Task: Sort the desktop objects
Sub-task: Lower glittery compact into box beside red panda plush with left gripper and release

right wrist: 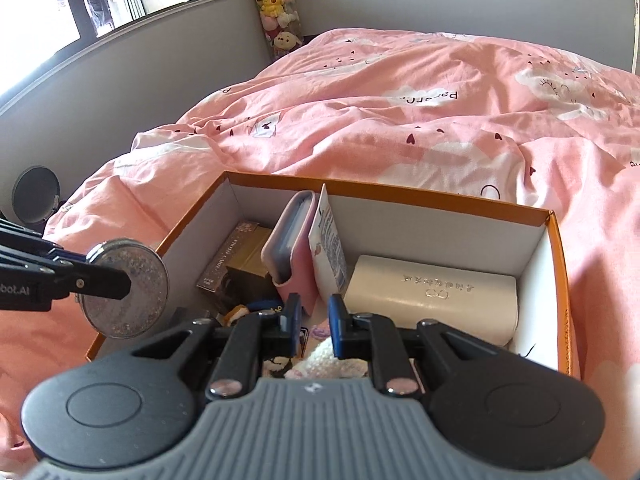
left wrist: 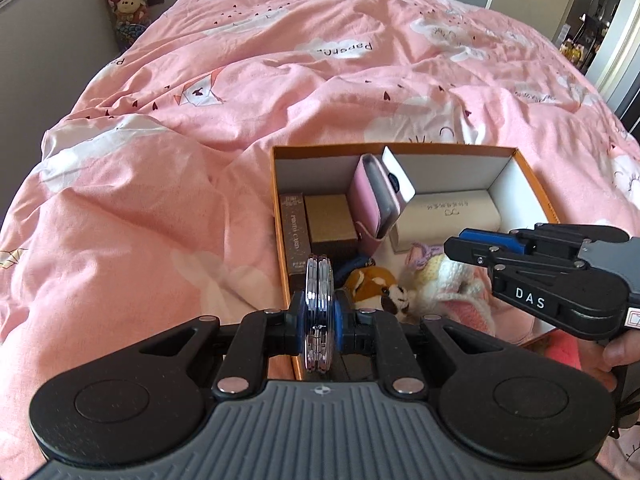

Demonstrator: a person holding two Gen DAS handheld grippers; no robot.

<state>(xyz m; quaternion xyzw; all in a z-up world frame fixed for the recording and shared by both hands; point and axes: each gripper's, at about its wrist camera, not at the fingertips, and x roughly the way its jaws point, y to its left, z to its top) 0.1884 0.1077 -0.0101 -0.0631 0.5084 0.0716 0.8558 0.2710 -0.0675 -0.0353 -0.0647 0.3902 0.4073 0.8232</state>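
Left claw is clamped edge-on around a round silver compact mirror, pads on its two flat faces. The right wrist view shows the mirror's glittery face hanging at the near-left corner of the orange box, about over the left wall. Right claw has its jaws nearly closed with a narrow gap and nothing between them; it hovers over the near middle of the box.

Box sits on the pink duvet, not a tabletop. Inside: brown card box and tan box at far left, pink case leaning upright in the middle beside a white card, white case far right, plush dog and knitted toy near.

Risks, my read:
- Mirror is smooth metal with only a small pad contact, so a wrist roll or knock on the box wall could slip it out.
- Dropped on the plush, it may roll or land tilted.
- The box on soft bedding could tip or shift if pushed.
- Claws are close together, so they could collide over the box.
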